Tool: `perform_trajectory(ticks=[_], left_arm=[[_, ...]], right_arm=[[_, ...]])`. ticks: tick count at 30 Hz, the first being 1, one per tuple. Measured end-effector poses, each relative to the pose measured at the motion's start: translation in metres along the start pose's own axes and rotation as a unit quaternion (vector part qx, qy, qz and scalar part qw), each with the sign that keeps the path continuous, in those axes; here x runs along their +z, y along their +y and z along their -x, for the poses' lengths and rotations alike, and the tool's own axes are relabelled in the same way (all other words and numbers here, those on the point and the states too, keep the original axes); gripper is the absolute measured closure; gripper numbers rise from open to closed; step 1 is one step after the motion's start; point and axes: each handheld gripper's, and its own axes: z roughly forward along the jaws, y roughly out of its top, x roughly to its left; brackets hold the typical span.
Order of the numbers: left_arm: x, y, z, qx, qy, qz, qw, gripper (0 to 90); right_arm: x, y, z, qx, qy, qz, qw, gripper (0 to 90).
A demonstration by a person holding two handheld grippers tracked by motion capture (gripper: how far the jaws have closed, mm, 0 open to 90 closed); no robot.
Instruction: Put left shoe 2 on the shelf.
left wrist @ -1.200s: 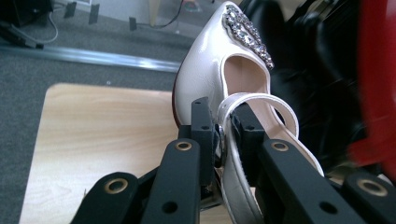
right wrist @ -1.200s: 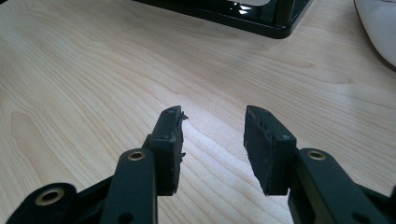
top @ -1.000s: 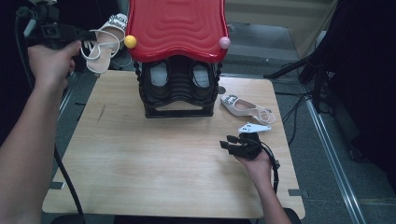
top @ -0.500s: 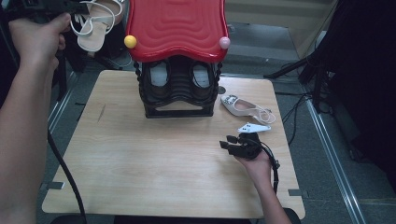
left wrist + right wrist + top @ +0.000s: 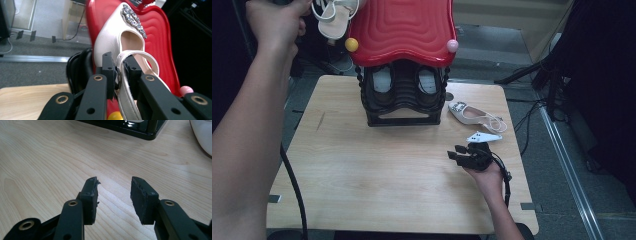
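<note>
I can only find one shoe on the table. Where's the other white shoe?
The other shoe is up in the air at the top left of the high view, clamped by its strap in the left claw, right beside the red rack top.

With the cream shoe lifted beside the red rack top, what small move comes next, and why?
Probably ease the left gripper, shut on the cream shoe, over the red rack top and lower it there: the shoe hangs at the top's edge.

Cream slingback shoe [image 5: 117, 47] with a rhinestone buckle, held aloft by its strap, against the red rack top [image 5: 160, 37]
</note>
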Motion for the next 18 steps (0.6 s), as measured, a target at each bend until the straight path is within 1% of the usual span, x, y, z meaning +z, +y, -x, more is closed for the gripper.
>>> perform_trajectory(ticks=[6,9,11,14,18], left_arm=[[0.02,-0.001,0.02,0.005,-0.013,-0.004,0.9999,82.3],[0.032,-0.004,0.027,0.009,-0.015,-0.008,0.9998,82.3],[0.04,-0.005,0.03,0.008,-0.02,-0.012,0.9997,82.3],[0.049,-0.008,0.034,0.01,-0.021,-0.011,0.9997,82.3],[0.062,-0.014,0.034,0.0,-0.027,-0.007,0.9996,82.2]], right_arm=[[0.0,0.0,0.0,0.001,0.001,-0.001,1.0,58.4],[-0.001,-0.001,-0.001,0.001,0.001,-0.001,1.0,58.5],[-0.001,-0.001,-0.001,0.0,0.001,0.0,1.0,58.5],[-0.001,-0.002,-0.001,-0.002,0.001,-0.001,1.0,58.5],[-0.003,-0.003,-0.001,0.0,0.0,0.0,1.0,58.5]])
